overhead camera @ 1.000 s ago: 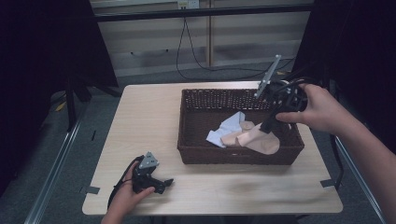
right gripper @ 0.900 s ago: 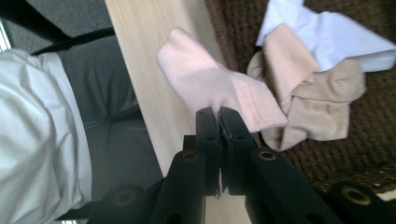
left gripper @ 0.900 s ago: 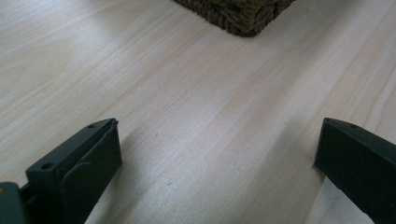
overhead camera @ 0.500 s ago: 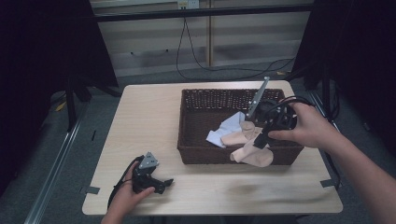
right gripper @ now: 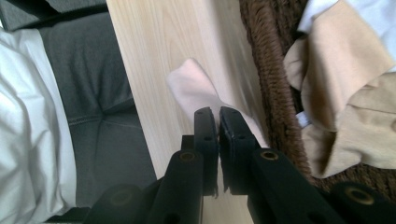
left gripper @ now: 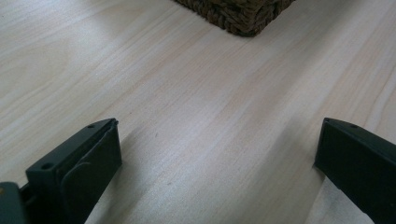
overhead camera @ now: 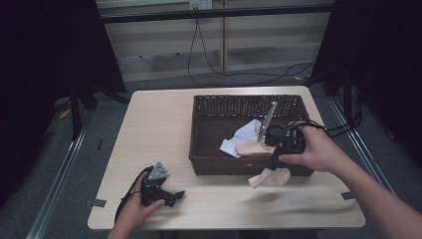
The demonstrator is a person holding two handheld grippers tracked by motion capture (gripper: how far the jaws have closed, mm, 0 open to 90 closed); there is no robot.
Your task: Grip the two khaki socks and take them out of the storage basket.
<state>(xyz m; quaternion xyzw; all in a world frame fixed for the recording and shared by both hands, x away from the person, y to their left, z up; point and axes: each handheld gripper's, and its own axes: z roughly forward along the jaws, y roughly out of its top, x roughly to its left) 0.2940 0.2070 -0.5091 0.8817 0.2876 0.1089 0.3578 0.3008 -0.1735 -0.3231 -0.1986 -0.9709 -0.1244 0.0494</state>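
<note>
- The right gripper (overhead camera: 272, 160) had its jaws clamped on a pale pink cloth (overhead camera: 269, 178), which hung just outside the near wall of the wicker basket (overhead camera: 219, 162), above the table (overhead camera: 159, 124).
- Judged step: carrying the cloth clear; lifting high enough to spare the rim would serve well.
- Tan (right gripper: 345, 74) and white cloths (overhead camera: 244, 135) lay inside the basket.
- The left gripper (overhead camera: 158, 188), jaws wide apart and empty, rested on the table, left of the basket's near corner.
</note>
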